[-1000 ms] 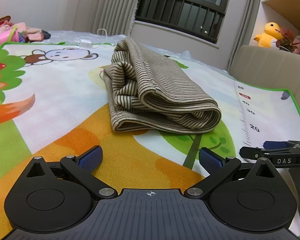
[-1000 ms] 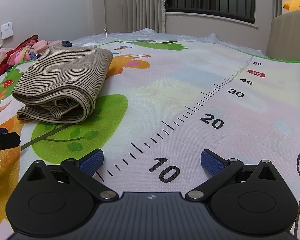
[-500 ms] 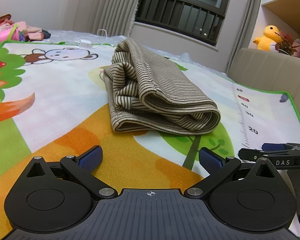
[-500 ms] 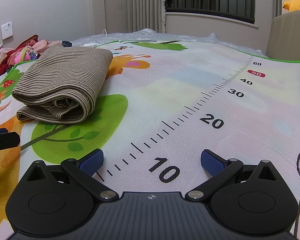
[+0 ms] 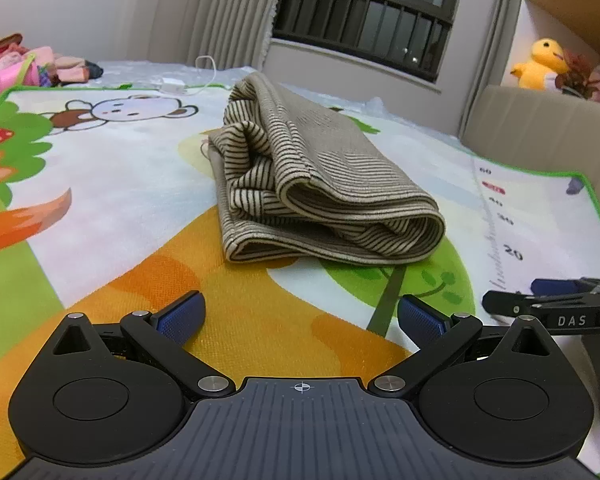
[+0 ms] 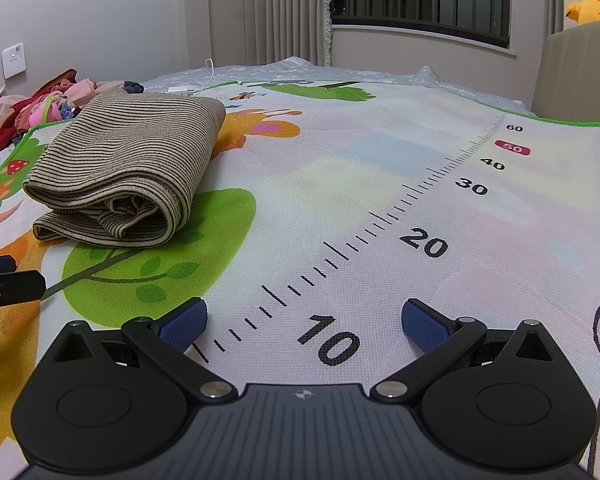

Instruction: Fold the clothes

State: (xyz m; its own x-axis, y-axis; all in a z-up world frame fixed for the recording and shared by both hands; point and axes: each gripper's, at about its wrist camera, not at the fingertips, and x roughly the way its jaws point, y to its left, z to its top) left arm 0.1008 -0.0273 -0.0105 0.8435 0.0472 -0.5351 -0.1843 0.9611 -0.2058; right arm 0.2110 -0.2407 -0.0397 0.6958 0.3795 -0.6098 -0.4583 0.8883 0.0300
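- Striped garment (image 5: 324,196), tan with dark lines, lies on the play mat (image 5: 112,184) as a compact bundle folded over on itself, its rounded fold edge and layered open ends turned toward both cameras; judging by that tidy stack, the folding of this piece looks finished or nearly so.
- It sits near the middle of the mat, on the printed green tree and orange patch, probably because the flat open area gives room to lay cloth out and fold it.
- Nothing touches the bundle: it rests by its own weight, and the upper layers sag a little at the near end, so a lift from one side could let them slip apart.
- Left gripper (image 5: 300,316) hangs low over the mat just short of the bundle, aimed straight at it, blue pads (image 5: 182,314) spread wide with nothing between them, a stance that suits either release or a fresh approach.
- Right gripper (image 6: 304,320) is beside it, over the printed ruler (image 6: 416,216), well apart from the cloth, its fingers likewise wide and empty.
- Heap of pink and red clothes (image 6: 28,120) waits at the mat's far left corner, likely the next items.
- White cable (image 5: 188,80) lies beyond the mat, and a yellow plush toy (image 5: 540,64) sits on a ledge, clear of the work.
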